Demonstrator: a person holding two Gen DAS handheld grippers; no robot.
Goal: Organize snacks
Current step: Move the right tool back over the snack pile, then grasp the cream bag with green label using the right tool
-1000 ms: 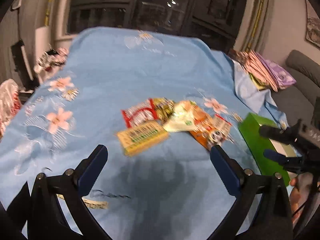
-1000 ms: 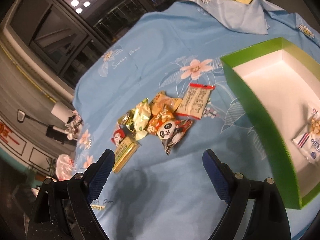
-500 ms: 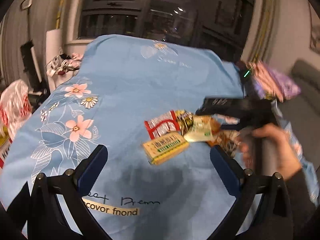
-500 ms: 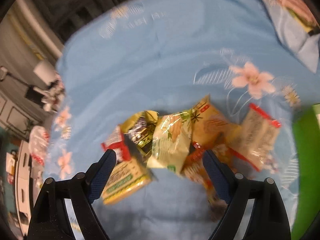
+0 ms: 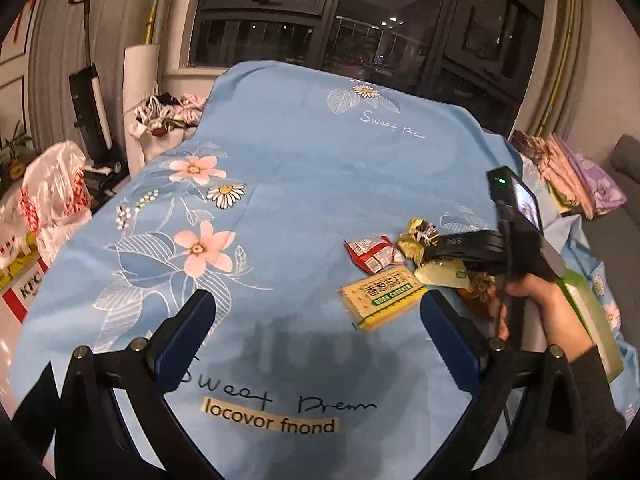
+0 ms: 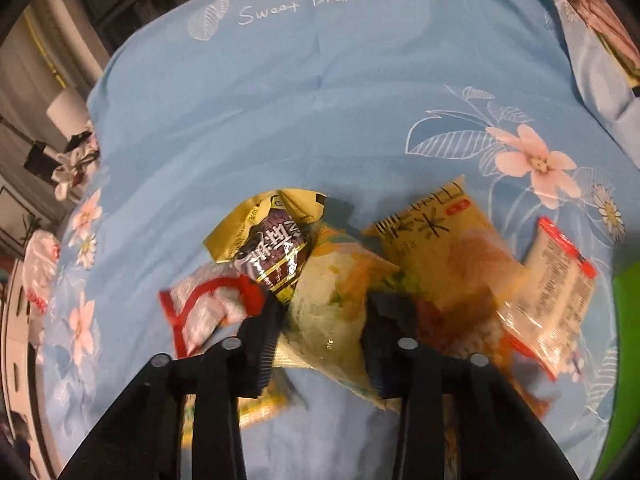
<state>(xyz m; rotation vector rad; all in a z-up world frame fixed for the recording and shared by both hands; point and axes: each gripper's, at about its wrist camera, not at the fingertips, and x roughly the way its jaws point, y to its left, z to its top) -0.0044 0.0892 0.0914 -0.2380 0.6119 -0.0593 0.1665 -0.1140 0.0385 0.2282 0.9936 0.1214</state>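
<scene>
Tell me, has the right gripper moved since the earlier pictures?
Yes. The right gripper went from beside the green box over to the snack pile, and its jaws have just been closing around the pale green packet.

Black gripper [image 5: 316,336] frames, blue fingertips [image 5: 188,332], silver screws, dark sleeve [image 5: 592,400].

Left wrist view looks across the blue cloth [image 5: 304,168]; right wrist view looks steeply down, close, sharing the snack pile [image 6: 332,304].

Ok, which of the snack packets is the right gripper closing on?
The pale green packet in the middle of the pile; the right gripper has just closed its jaws on it. The gold-and-purple and red-and-white packets lie outside.
</scene>
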